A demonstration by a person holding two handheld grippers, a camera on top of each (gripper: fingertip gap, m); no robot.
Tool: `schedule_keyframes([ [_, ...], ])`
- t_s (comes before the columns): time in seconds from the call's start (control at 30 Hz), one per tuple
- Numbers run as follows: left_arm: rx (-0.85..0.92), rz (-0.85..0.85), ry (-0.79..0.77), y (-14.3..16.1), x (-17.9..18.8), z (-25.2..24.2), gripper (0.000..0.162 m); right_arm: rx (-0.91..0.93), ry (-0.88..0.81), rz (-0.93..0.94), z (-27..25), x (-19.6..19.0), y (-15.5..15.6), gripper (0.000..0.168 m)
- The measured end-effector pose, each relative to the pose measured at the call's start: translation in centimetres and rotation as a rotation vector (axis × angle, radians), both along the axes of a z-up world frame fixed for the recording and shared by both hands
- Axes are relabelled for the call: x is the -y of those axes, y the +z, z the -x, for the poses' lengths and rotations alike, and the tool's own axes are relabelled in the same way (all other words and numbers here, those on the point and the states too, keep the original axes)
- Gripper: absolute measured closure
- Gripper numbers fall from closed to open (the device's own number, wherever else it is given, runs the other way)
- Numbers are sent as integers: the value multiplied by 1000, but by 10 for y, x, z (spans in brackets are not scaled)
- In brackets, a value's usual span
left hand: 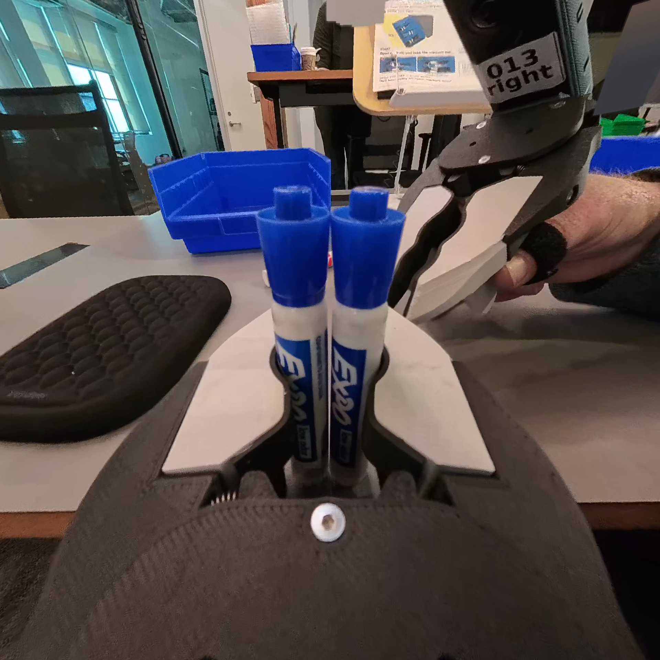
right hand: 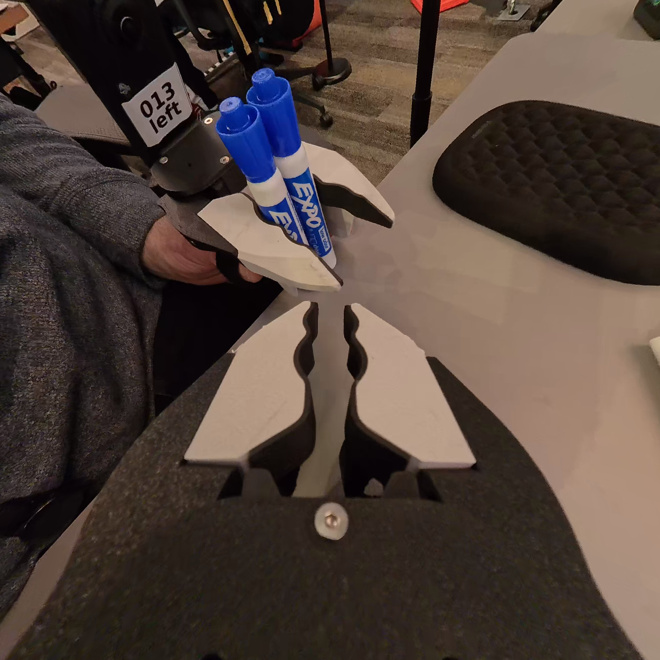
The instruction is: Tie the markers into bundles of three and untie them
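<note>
Markers (left hand: 328, 321), two of them with blue caps and white barrels, stood side by side and touching between the fingers of the left tool (left hand: 328, 343), which was clamped on their barrels. Their caps pointed away from that tool and up, clear of the grey worktop (left hand: 535, 393). In the right wrist view the same pair (right hand: 282, 171) leaned slightly, one cap a little higher than the other, with the lower ends of the barrels reaching out past the fingers.

Just beside the left tool, on its right, the right tool (left hand: 410, 307) pointed down at the worktop with its tips near the surface; a hand (left hand: 585, 243) held its grip. From its own camera the right tool (right hand: 330, 307) had a narrow gap between the fingers and nothing in it, its tips close to the left tool's fingertip but apart from it.

Beyond the markers, a blue bin (left hand: 239, 200) sat on the worktop. To the left tool's left lay a black quilted pad (left hand: 107, 346), also seen in the right wrist view (right hand: 557, 185). A grey sleeve (right hand: 64, 285) covered the arm behind the left tool.
</note>
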State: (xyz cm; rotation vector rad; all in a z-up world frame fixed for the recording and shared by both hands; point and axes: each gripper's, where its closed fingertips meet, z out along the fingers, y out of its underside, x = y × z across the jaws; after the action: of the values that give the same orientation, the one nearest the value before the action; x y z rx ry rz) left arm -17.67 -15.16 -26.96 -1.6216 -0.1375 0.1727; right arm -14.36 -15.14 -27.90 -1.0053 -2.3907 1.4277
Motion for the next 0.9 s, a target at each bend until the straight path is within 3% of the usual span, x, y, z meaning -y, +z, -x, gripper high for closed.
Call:
schedule_keyframes([
  [0.1,-21,35,-15,8,1,1,120,-44,-38,-22,2,-19,16,154],
  [0.27,-38,181,-88,21,-4,-1,121,-122,-224,-106,15,-106,41,147],
  [0.47,0,361,-210,34,-13,-1,121,-116,-270,-331,30,-184,8,141],
  [0.7,-77,689,-371,11,-13,-2,120,-34,-184,-419,54,-197,-49,145],
  [0.9,-112,874,-496,-3,-11,3,119,-44,-181,-378,59,-194,-50,150],
])
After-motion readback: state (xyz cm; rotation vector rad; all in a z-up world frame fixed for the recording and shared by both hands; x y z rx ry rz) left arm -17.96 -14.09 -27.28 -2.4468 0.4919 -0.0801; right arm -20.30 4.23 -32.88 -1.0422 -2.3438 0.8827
